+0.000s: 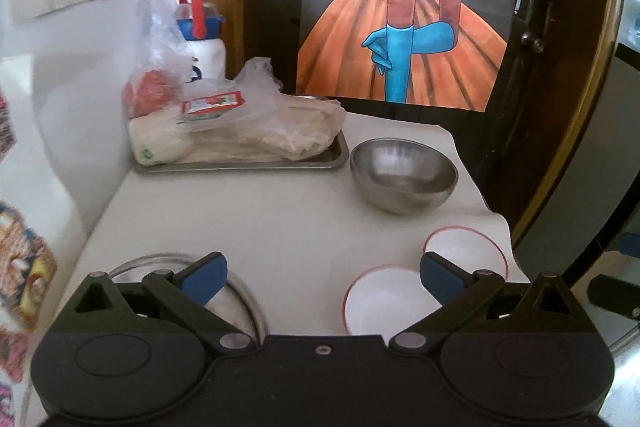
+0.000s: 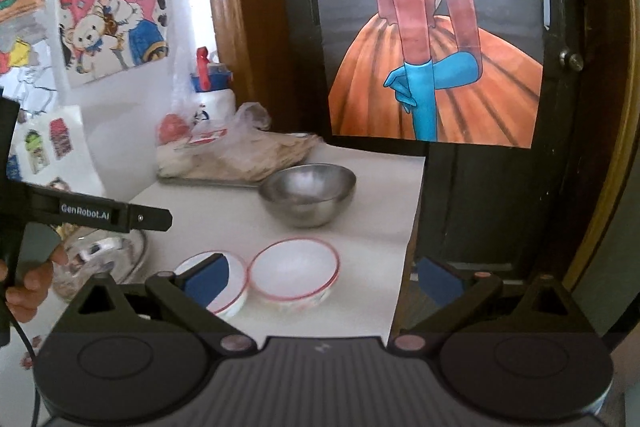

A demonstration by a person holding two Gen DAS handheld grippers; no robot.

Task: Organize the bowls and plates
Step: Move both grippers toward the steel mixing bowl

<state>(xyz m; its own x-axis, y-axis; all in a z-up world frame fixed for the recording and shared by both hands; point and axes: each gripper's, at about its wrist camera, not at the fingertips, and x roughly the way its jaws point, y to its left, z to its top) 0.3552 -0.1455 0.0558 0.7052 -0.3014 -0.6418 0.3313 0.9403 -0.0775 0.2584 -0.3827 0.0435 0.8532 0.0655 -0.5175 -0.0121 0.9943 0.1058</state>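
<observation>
A steel bowl (image 1: 404, 175) (image 2: 308, 193) stands on the white table (image 1: 260, 219) toward the back right. Two white bowls with red rims sit side by side near the front right: one (image 1: 384, 301) (image 2: 216, 281) nearer, the other (image 1: 468, 249) (image 2: 294, 271) beside it. A glass plate or lid (image 1: 236, 297) (image 2: 102, 253) lies at the front left. My left gripper (image 1: 320, 273) is open and empty above the front of the table, between the glass plate and the white bowls. My right gripper (image 2: 320, 277) is open and empty over the white bowls at the table's right edge.
A metal tray (image 1: 320, 159) (image 2: 224, 182) at the back left holds bagged food (image 1: 240, 131). A white bottle (image 1: 208, 55) with a blue and red cap stands behind it. The table's right edge (image 2: 408, 247) drops off beside a dark wooden door (image 2: 480, 207).
</observation>
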